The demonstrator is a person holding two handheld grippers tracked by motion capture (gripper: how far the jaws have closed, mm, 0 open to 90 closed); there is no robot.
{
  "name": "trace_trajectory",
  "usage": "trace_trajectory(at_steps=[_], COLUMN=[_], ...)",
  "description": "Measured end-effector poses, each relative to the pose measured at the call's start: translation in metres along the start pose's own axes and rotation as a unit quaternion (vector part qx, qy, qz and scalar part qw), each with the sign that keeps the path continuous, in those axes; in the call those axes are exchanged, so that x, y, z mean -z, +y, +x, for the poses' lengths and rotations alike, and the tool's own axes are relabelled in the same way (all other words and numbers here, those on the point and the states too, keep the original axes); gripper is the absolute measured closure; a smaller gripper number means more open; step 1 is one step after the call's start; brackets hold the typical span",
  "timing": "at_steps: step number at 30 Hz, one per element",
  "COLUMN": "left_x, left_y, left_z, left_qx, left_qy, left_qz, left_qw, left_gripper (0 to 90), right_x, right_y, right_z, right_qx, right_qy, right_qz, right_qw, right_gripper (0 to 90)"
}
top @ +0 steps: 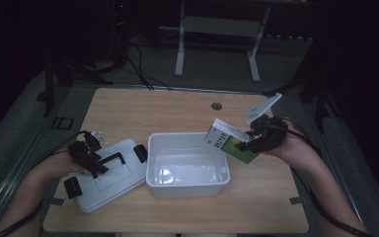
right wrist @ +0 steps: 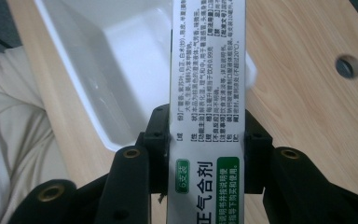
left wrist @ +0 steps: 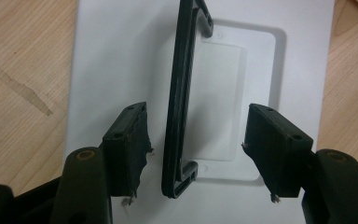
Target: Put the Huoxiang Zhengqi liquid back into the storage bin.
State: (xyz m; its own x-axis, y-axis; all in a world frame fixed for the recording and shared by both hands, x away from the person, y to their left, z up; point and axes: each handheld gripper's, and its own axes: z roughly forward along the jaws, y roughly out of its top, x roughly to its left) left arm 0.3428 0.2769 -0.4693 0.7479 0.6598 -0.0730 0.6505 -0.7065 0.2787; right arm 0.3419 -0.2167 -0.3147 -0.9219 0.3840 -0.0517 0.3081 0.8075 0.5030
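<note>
Dim room, wooden table (top: 177, 106) with a white open bin (top: 186, 165) near the middle.

Left of the bin, touching or just beside it, lies the white lid (top: 111, 175), flat on the table, black latches at its ends and a black handle (top: 111, 159) on top.

Left gripper (top: 86, 153) sits over the lid. In the left gripper view its jaws are spread wide, one on each side of the handle (left wrist: 179, 100), neither jaw touching it. The handle runs lengthwise between them over the recessed panel of the lid (left wrist: 121, 56). Bare wood shows on both sides of the lid.

Right gripper (top: 256, 138) is at the bin's right far corner, held up off the table by the person's hand (top: 291, 148). Its jaws are clamped on a box (top: 232, 140), white with green at one end and a barcode on the side. The box is tilted, with its white end over the bin's right rim and its green end toward the hand.

In the right gripper view the box (right wrist: 207, 93) runs straight up between the jaws, pinched on both long sides, covered in small printed text with a green label near the jaws. The bin (right wrist: 116, 65) is beyond it to the left, and the table (right wrist: 307, 93) with a round hole (right wrist: 347, 66) to the right. Light cloth shows at far left.
</note>
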Motion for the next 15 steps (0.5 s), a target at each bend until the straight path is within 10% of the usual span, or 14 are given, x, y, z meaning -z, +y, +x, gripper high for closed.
trace_trajectory(at_steps=[15], left_x=[-0.002], left_y=[0.001], left_z=[-0.001], left_qx=[-0.003], left_qy=[0.002], left_qz=[0.005], left_qw=[1.0000], left_gripper=[39.9], right_x=[-0.023], right_y=[0.033], right_z=[0.026], right_qx=[0.072], right_qy=[0.056], right_qz=[-0.002], right_qw=[0.9958], right_gripper=[63.4])
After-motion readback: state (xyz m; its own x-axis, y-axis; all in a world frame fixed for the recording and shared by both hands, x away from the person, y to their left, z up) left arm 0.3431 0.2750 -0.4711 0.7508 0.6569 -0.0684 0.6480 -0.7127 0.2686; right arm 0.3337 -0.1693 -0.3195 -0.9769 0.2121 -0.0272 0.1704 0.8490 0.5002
